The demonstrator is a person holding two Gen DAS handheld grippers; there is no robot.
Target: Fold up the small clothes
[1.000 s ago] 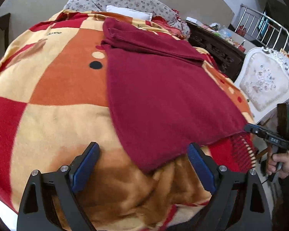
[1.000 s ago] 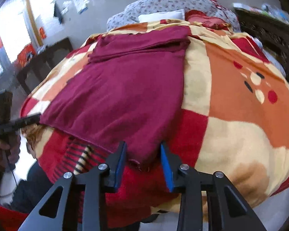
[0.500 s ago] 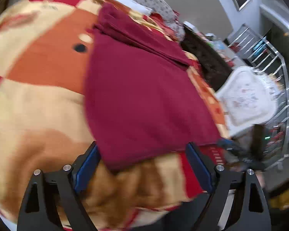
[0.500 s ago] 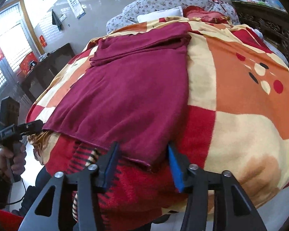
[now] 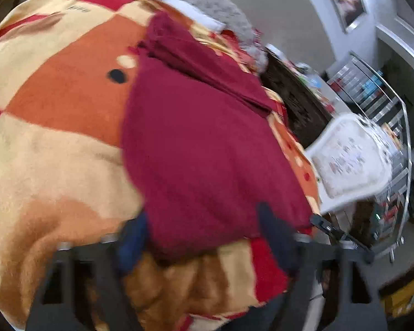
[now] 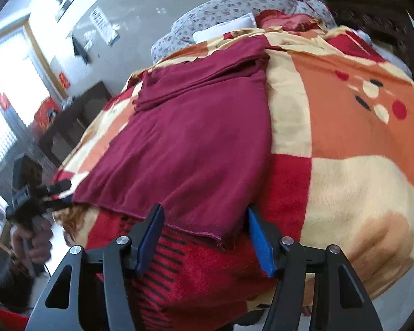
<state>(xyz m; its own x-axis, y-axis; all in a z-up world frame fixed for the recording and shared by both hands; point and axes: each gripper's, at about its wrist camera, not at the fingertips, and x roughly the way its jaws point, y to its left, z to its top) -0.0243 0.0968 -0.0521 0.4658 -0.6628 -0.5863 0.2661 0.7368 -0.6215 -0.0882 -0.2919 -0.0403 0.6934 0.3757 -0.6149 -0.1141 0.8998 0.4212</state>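
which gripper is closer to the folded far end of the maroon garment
Neither, clearly. The left gripper and right gripper both straddle the near hem corners of the maroon garment, opposite its folded end.

Your bed | checked orange-red blanket covers it | maroon garment lies flat on blanket | floral pillows beyond garment's far end

1. The maroon garment is soft, matt knit cloth.
2. The blanket under it is fuzzy, napped fleece.
3. The right gripper has matt black plastic arms, blue pads and shiny metal screws.
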